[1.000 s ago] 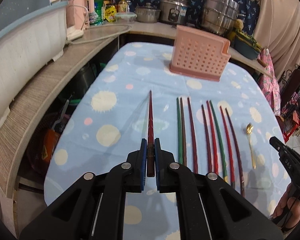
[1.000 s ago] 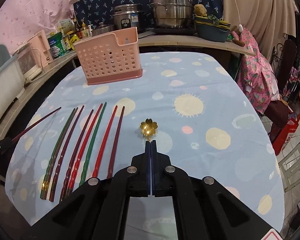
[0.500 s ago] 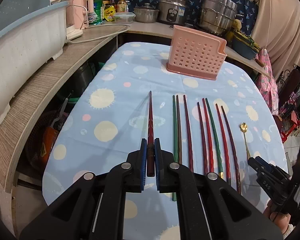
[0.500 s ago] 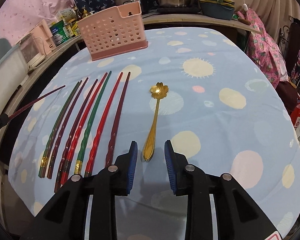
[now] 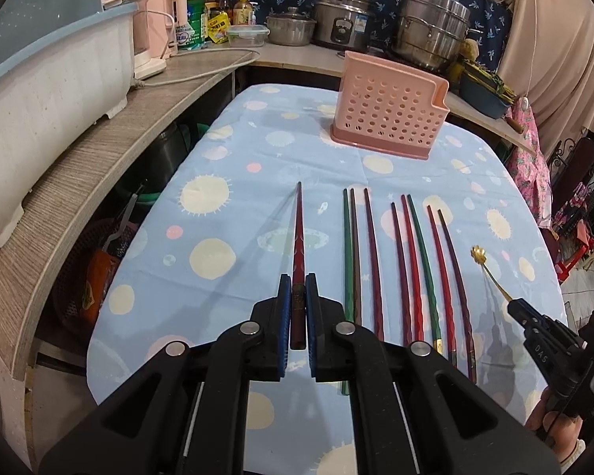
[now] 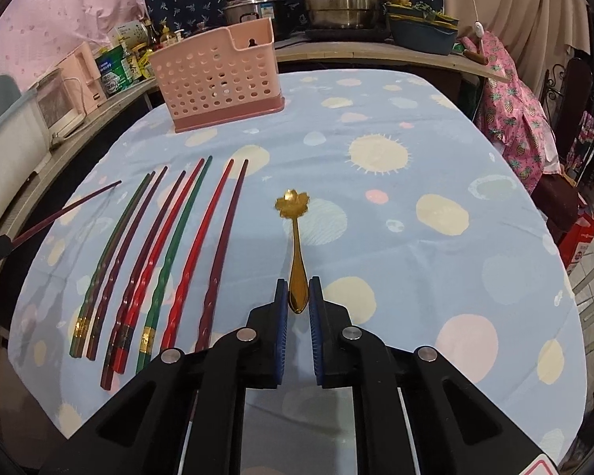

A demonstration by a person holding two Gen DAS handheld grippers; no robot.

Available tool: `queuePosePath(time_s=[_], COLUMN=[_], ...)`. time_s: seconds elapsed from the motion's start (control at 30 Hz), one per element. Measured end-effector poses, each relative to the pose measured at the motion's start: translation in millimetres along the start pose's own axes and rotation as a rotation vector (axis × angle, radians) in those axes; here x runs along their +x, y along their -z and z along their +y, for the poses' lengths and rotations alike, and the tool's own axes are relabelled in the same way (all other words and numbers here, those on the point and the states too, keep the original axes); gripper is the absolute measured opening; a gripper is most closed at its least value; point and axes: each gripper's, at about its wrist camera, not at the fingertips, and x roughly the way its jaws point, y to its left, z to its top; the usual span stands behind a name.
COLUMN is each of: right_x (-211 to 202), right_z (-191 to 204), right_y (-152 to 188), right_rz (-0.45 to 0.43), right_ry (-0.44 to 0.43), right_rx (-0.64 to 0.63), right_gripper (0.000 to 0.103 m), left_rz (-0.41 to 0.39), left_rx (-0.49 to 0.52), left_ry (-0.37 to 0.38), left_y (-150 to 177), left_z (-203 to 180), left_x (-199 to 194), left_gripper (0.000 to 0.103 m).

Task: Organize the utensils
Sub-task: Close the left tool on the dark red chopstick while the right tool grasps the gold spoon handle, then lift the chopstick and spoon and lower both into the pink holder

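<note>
My left gripper (image 5: 297,283) is shut on a dark red chopstick (image 5: 298,237) and holds it above the table, pointing away. Several red, green and maroon chopsticks (image 5: 412,265) lie side by side on the blue spotted tablecloth (image 5: 225,198); they also show in the right wrist view (image 6: 170,245). A gold flower-headed spoon (image 6: 296,233) lies on the cloth. My right gripper (image 6: 298,289) has its jaws closed around the spoon's handle end. A pink perforated utensil holder (image 5: 392,113) stands at the far side of the table; it also shows in the right wrist view (image 6: 219,77).
A wooden counter (image 5: 99,150) curves along the left and back with a white-and-blue tub (image 5: 47,55), bottles, pots and a steamer (image 5: 431,35). The table drops off at the left and right. A pink cloth (image 6: 511,91) hangs on a chair at the right.
My right gripper opened, came down over the spoon's handle end, and has closed in on it. My left gripper keeps hold of the dark red chopstick and has barely moved.
</note>
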Motion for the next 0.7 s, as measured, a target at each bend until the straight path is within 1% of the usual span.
queuePosePath(time_s=[0.13, 0.23, 0.4, 0.57, 0.7], right_x=[-8.4, -11.8, -16.9, -28.7, -34.9], right_z=[-5.4, -10.8, -15.1, -14.1, -10.4], right_y=[-16.2, -29.8, -50.5, -77.5, -101.7], right_rz=[-0.039, -0.065, -0.106, -0.157, -0.194], right_ry=[0.01, 0.01, 0.015, -0.008, -0.036], right_rx=[0.007, 0.018, 0.018, 0.015, 0.012], right_gripper=[0.009, 0.002, 0.002, 0.002, 0.002], left_rz=[-0.028, -0.053, -0.091, -0.143, -0.192], left_rx=[0.0, 0.001, 0.0, -0.005, 0.001], left_ry=[0.0, -0.001, 0.002, 0.013, 0.007], left_y=[-11.2, -20.9, -41.7, -77.3, -107.3], left_z=[1.1, 0.7, 1.3, 2.8, 0.6], left_x=[-7.3, -12.7, -19.2, -26.4, -31.0], left_gripper=[0.007, 0.007, 0.007, 0.007, 0.007])
